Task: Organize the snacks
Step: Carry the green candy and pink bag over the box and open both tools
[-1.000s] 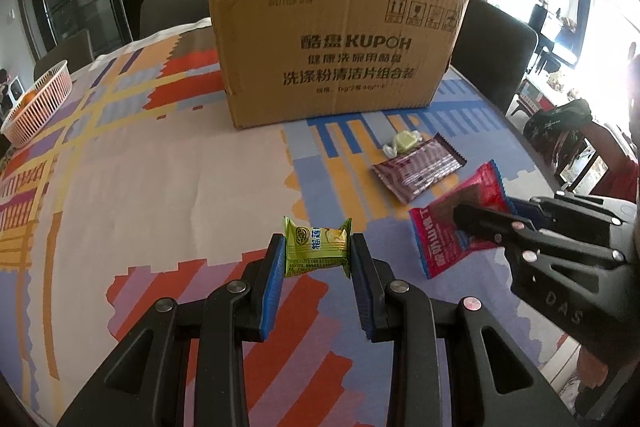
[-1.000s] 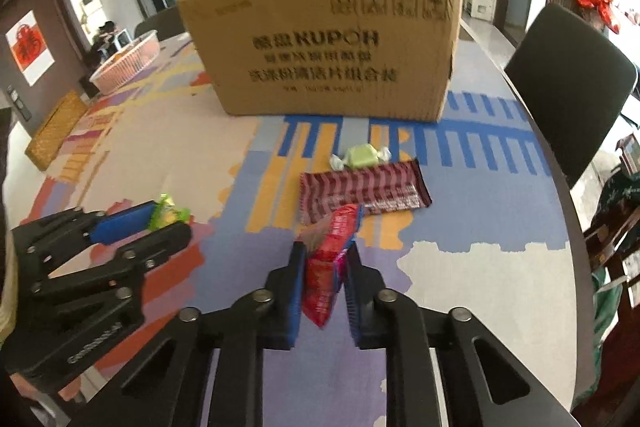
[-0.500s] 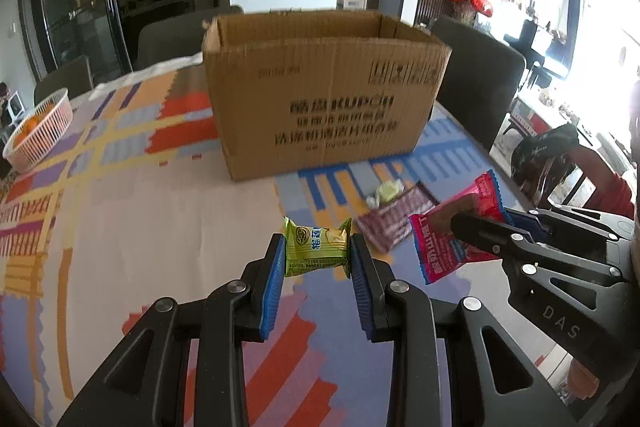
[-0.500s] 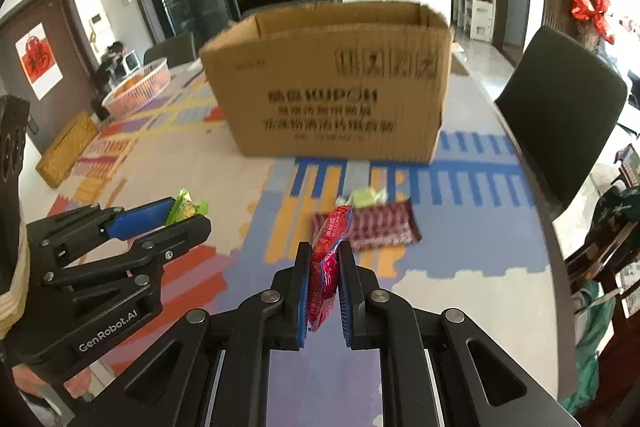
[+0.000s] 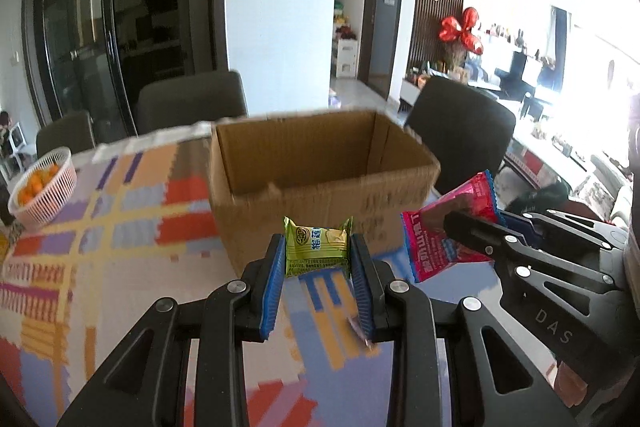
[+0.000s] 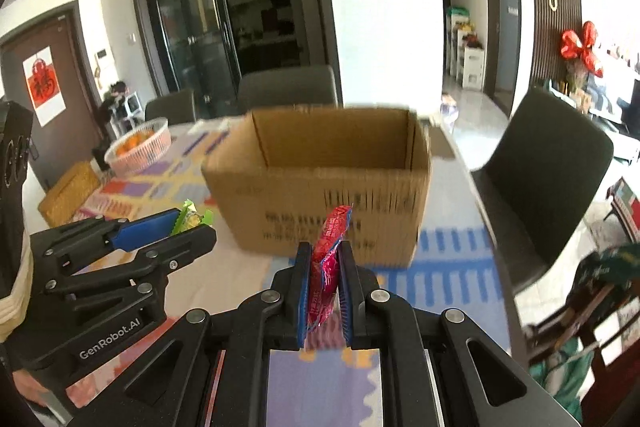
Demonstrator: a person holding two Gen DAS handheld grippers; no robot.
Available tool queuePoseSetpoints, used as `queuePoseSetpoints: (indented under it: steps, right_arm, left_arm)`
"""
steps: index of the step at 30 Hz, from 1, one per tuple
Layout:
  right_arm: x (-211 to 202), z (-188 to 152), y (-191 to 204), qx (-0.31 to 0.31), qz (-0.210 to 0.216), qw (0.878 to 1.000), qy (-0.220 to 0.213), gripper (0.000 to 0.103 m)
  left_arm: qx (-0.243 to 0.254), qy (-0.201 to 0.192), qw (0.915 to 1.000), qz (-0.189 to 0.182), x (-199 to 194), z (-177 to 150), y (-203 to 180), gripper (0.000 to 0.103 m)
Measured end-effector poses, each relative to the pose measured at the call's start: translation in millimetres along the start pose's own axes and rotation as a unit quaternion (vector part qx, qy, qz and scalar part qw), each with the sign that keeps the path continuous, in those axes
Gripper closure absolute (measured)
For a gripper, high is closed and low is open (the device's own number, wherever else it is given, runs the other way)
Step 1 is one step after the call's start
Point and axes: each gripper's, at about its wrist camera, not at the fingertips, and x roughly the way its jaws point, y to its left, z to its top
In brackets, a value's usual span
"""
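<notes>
Right now my left gripper (image 5: 318,259) clamps a green snack packet (image 5: 317,247), and my right gripper (image 6: 325,287) pinches a pink snack packet (image 6: 327,263), both aloft before the open cardboard box (image 5: 320,179) on the table (image 5: 100,227).

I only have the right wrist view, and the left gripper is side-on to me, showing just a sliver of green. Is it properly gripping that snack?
Observer: Yes. In the left wrist view the left gripper is shut on the green packet, with one blue pad on each short edge and the printed face towards the camera.
Operator: My pink one is edge-on to me. How does it sit?
Observer: From the left, the broad printed face of the pink packet shows. The right gripper clamps across it, and one end sticks out past the fingertip towards the green packet.
</notes>
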Motion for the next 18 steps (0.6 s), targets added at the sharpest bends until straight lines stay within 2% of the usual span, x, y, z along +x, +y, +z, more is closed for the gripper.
queuePoseSetpoints:
  steps: [5, 10, 18]
  right_arm:
    - [-3.8, 34.2, 5.8, -0.013, -0.004, 0.999, -0.034, 0.089]
    - [-0.8, 60.2, 7.1, -0.018, -0.005, 0.999, -0.048, 0.089]
    - [16.9, 90.9, 7.5, -0.028, -0.008, 0.998, -0.051, 0.089]
  left_arm:
    - [0.003, -0.026, 0.9996, 0.013, -3.0, 29.8, 7.3, 0.071]
    - [0.008, -0.042, 0.9988, 0.022, 0.3, 54.2, 16.9, 0.071]
    - [0.014, -0.043, 0.9986, 0.027, 20.0, 74.3, 27.6, 0.071]
